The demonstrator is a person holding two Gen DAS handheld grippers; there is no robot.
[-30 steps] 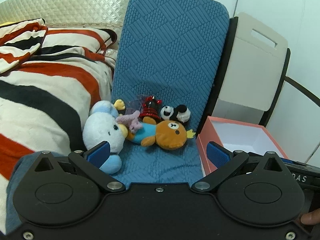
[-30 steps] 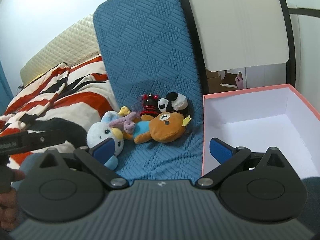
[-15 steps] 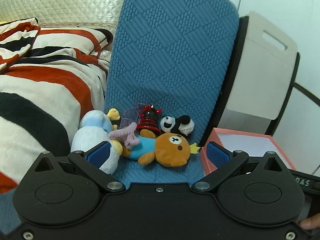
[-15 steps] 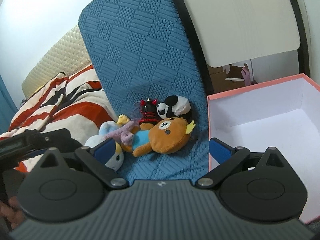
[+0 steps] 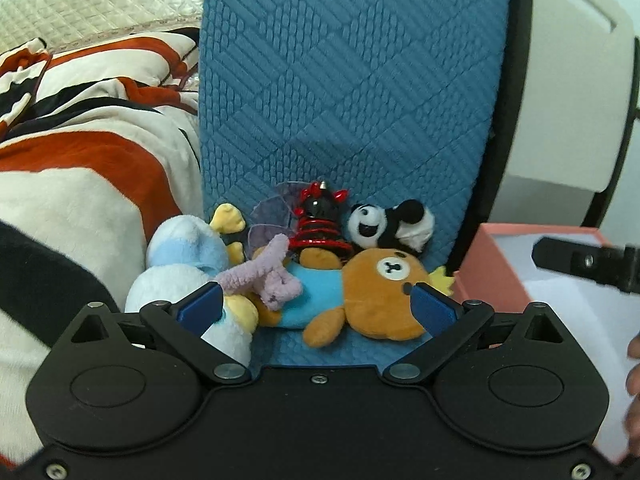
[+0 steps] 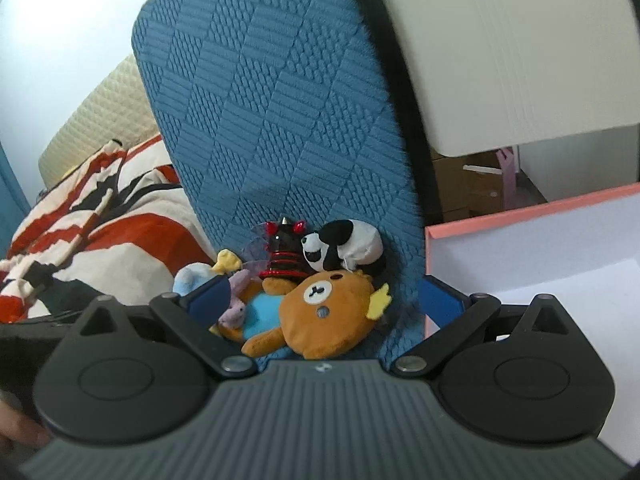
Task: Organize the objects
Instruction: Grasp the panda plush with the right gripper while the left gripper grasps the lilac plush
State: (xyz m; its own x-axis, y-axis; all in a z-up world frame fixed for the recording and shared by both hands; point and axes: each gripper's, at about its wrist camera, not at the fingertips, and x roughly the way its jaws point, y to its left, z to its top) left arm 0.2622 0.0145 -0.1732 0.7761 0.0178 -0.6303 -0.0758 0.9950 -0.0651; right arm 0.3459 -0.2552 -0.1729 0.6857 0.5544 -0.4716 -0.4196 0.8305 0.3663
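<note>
A heap of small plush toys lies at the foot of an upright blue quilted cushion (image 5: 352,80). In it are a brown bear (image 5: 380,296) (image 6: 328,312), a panda (image 5: 390,224) (image 6: 344,246), a black-and-red figure (image 5: 320,224) (image 6: 282,252), a pale purple toy (image 5: 264,276) and a white-and-blue plush (image 5: 184,276). My left gripper (image 5: 316,306) is open, its fingers either side of the bear's body. My right gripper (image 6: 326,300) is open around the bear's head. A pink box (image 6: 540,264) with a white inside stands open to the right.
A red, black and cream striped blanket (image 5: 80,168) lies to the left. A beige quilted headboard (image 5: 100,4) is behind it. A white curved panel (image 6: 500,52) with a black frame stands behind the cushion. The right gripper's body (image 5: 588,264) shows over the box.
Both grippers have moved forward and closer to the toy heap. The bear now lies between the fingers in both views. Both jaws have stayed open.
</note>
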